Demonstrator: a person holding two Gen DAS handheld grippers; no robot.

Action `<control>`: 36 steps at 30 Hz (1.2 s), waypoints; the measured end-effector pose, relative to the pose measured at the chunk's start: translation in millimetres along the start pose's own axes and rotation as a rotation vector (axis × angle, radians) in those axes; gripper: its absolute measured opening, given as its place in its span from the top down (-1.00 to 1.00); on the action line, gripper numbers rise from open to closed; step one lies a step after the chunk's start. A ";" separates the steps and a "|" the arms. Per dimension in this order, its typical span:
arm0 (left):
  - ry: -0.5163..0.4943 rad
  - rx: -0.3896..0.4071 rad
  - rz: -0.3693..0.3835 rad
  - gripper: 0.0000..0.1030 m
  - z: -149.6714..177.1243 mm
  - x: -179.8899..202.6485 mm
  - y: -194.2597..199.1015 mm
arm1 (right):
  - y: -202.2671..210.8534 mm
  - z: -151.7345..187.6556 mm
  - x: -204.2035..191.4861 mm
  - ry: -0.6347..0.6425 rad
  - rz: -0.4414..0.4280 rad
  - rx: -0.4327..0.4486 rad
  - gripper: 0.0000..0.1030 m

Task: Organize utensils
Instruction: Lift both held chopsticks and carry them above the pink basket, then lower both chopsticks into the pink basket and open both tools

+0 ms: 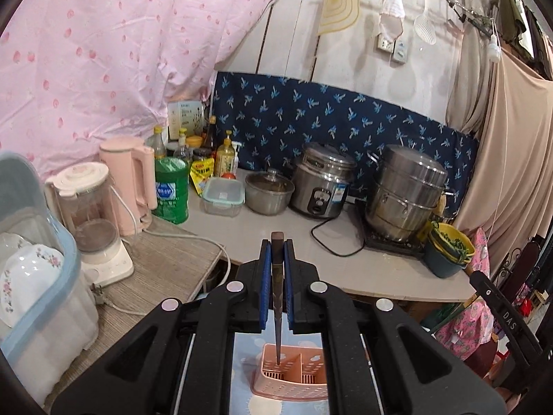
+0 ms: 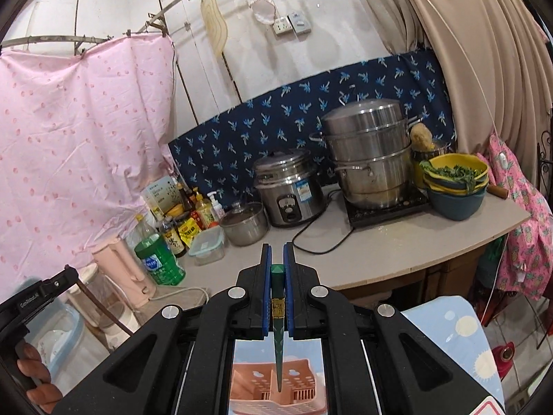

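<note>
My left gripper is shut on a dark brown chopstick that points down, its tip inside the left compartment of a pink perforated utensil holder. My right gripper is shut on a green chopstick that points down, its tip just above or within the same pink holder. The holder stands on a light blue patterned surface. The left gripper's body and the hand on it show at the left edge of the right wrist view.
A counter carries a rice cooker, a steel steamer pot, a small lidded pot, bottles, a green jug, a pink kettle and a blender. A blue dish bin with bowls stands left. Stacked basins sit right.
</note>
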State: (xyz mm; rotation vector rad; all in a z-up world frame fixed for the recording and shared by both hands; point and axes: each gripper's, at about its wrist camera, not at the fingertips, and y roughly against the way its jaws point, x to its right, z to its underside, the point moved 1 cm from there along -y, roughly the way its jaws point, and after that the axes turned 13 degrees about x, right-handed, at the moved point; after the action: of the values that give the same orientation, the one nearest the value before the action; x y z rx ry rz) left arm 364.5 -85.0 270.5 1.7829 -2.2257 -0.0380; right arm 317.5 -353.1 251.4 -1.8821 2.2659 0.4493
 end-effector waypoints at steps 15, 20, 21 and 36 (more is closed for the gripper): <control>0.004 -0.092 -0.018 0.68 52.1 -22.5 -28.1 | -12.0 53.5 8.9 0.068 0.050 -0.064 0.59; 0.005 -0.090 -0.035 0.31 52.1 -30.4 -6.5 | 19.1 38.0 8.9 0.061 0.039 -0.023 0.36; 0.001 -0.092 -0.034 0.30 52.5 -31.5 -1.0 | 26.8 36.5 8.8 0.061 0.036 -0.021 0.36; -0.134 -0.135 -0.073 -0.05 106.0 -48.5 123.0 | 171.0 81.5 3.3 0.034 -0.030 -0.115 0.24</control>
State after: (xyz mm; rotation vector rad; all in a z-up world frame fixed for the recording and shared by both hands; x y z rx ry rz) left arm 231.5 -26.4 183.4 1.8356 -2.1887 -0.3236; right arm 144.1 -301.6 195.1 -1.9897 2.2744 0.5586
